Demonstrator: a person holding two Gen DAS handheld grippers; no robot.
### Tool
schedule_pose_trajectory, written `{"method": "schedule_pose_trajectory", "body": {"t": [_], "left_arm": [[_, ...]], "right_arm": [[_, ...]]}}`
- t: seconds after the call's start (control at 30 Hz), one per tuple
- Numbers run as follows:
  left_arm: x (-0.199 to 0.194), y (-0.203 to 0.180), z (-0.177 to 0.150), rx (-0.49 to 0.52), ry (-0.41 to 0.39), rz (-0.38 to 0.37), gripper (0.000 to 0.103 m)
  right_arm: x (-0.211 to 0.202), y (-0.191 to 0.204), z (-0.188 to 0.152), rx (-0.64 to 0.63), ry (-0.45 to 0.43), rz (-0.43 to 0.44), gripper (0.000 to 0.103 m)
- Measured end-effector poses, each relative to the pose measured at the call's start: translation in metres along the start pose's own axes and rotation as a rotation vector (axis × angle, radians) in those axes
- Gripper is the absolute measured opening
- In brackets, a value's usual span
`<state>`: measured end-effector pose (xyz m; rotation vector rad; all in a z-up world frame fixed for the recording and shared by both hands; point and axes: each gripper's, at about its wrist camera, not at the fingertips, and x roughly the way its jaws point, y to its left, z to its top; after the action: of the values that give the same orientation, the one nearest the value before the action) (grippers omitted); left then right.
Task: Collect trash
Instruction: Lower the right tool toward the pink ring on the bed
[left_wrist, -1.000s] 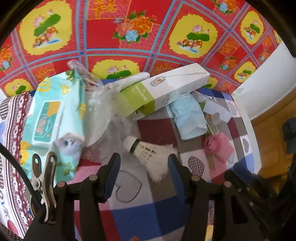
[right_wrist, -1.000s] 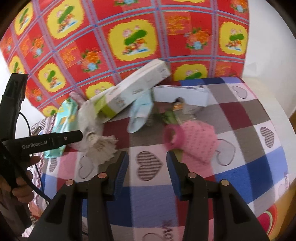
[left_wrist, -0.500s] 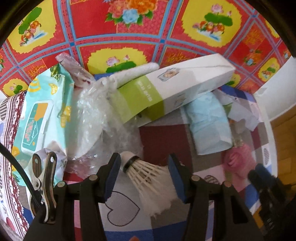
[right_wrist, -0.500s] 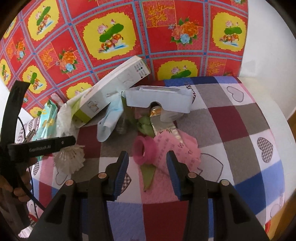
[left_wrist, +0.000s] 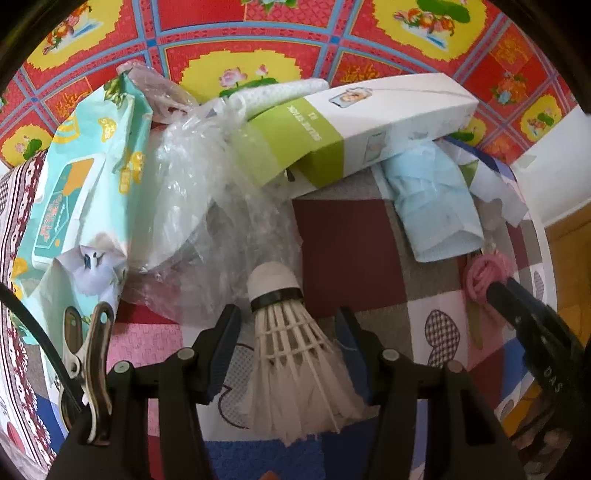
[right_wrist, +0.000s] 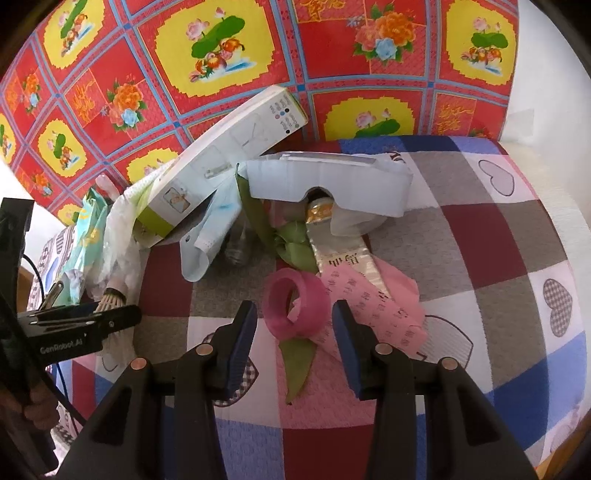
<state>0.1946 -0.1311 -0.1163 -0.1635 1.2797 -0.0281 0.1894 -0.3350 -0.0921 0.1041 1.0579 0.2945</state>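
Observation:
A white feather shuttlecock (left_wrist: 284, 332) lies on the checked cloth (left_wrist: 354, 251), cork end pointing away. My left gripper (left_wrist: 288, 332) is open, its fingers either side of the feathers without pressing them. In the right wrist view, a pink ring of ribbon (right_wrist: 295, 306) lies on a pink printed wrapper (right_wrist: 373, 306) with a green leaf (right_wrist: 297, 365) under it. My right gripper (right_wrist: 293, 325) is open and straddles the ring with small gaps on both sides. The ring (left_wrist: 487, 273) also shows at the right of the left wrist view.
Piled at the back are a white and green box (left_wrist: 351, 125), a crumpled clear plastic bag (left_wrist: 207, 206), a wet-wipes pack (left_wrist: 81, 192), a blue face mask (right_wrist: 207, 236), a white card piece (right_wrist: 328, 184) and a silver tube (right_wrist: 332, 240). A red flowered cloth (right_wrist: 221, 55) rises behind.
Both grippers have come down and forward. The shuttlecock now lies between the left fingers and the pink ring between the right fingers. Neither jaw opening has changed.

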Motion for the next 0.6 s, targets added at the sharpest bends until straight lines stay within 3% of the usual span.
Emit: {"method": "schedule_pose_trajectory", "body": {"t": [0.3,0.37,0.4,0.43,0.6], "left_arm": [[-0.001,-0.004,-0.010,0.063,0.008,0.000,0.056],[-0.005,-0.001,-0.016,0.082,0.011,-0.007,0.055],[-0.006,-0.001,-0.018,0.095,0.010,-0.010,0.053],[-0.009,0.000,-0.021,0.108,0.005,-0.011,0.048],[-0.026,0.002,-0.039,0.190,-0.068,-0.013,0.041]], "right_arm": [[0.004,-0.001,-0.001,0.000,-0.008,0.007,0.044],[0.002,-0.001,-0.002,0.004,-0.020,0.020,0.036],[0.001,0.000,-0.003,0.005,-0.026,0.030,0.024],[-0.002,0.001,-0.003,0.003,-0.034,0.036,0.018],[-0.007,0.011,-0.007,-0.021,-0.027,0.093,0.017]]}}
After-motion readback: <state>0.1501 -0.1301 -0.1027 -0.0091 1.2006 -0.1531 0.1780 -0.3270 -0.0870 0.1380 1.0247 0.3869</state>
